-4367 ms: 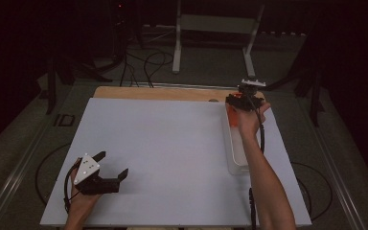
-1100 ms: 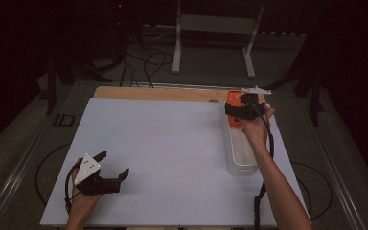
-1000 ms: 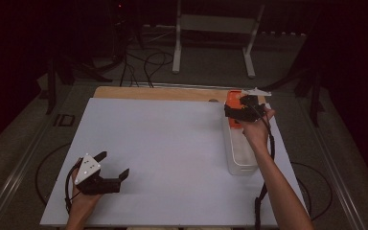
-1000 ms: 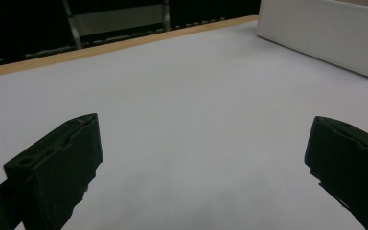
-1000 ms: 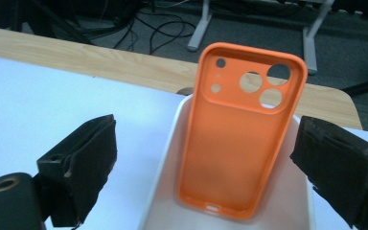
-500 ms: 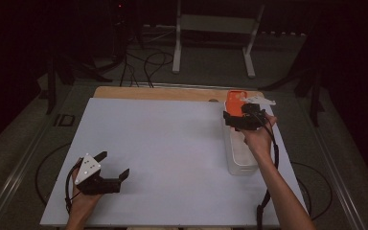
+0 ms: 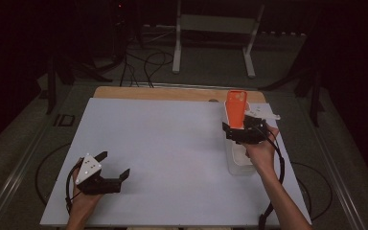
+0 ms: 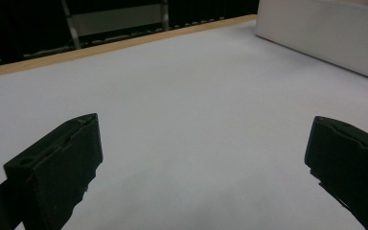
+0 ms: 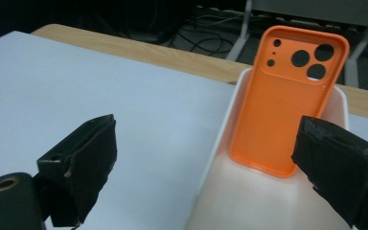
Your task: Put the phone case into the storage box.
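An orange phone case [image 7: 235, 109] [image 9: 287, 105] stands upright, leaning on the far end wall of a long pale container [image 7: 239, 165] [image 9: 220, 143] at the right of the white board. My right gripper [image 7: 239, 130] [image 9: 206, 163] hovers over the container just short of the case, open, with nothing between its jaws. At the near left, my left gripper [image 7: 115, 163] [image 8: 201, 158] rests on the board, open and empty. From the left gripper view the container [image 8: 326, 28] shows far off at the upper right.
The white board [image 7: 163, 143] lies on a wooden table whose edge [image 7: 172, 93] shows at the back. Beyond it stand a white metal stand [image 7: 215, 28] and cables [image 7: 143, 62] on the dark floor.
The right gripper has drawn back toward the person along the container, and the orange case now stands free at the far end. The left gripper has not moved.
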Tool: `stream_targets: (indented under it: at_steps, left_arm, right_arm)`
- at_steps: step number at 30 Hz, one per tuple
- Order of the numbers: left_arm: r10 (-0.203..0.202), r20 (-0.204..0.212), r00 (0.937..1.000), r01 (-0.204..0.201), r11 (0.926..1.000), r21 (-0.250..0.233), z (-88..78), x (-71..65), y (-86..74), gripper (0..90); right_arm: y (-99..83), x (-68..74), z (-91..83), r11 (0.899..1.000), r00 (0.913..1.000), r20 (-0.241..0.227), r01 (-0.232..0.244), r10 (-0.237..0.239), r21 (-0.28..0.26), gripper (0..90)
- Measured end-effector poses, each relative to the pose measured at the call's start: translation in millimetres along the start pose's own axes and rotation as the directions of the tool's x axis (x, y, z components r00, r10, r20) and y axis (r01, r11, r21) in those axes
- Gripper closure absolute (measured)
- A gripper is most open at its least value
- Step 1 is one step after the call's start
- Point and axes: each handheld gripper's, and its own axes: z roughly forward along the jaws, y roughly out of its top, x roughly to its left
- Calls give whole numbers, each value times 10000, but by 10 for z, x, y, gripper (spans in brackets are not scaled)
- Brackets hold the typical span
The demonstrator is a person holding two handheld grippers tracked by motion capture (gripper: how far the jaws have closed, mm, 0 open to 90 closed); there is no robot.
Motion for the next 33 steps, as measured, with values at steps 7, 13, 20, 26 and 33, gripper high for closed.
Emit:
stream_targets:
  at_steps: [7, 13, 20, 26, 33]
  left_arm:
    - [-41, -16, 10000, 41, 10000, -61, -13, 8, 3, 1]
    - [-50, -12, 10000, 50, 10000, -68, -13, 12, 3, 1]
    - [-102, -23, 9999, 102, 9999, -97, -15, 16, 4, 1]
    - [-86, -21, 10000, 85, 9999, -111, -20, 19, 10, 1]
    - [-114, -20, 9999, 114, 9998, -181, -29, 31, 18, 1]
  right_arm:
    - [-50, 146, -154, 9984, 9985, -277, 458, -467, -328, 79]
    - [-131, 219, -255, 9974, 9973, -506, 509, -534, -508, 79]
    - [-289, 230, -353, 9974, 9971, -675, 303, -347, -658, 79]
    - [-443, 253, -441, 9967, 9965, -787, 232, -293, -779, 79]
    - [-608, 272, -545, 9946, 9952, -962, 96, -196, -1031, 79]
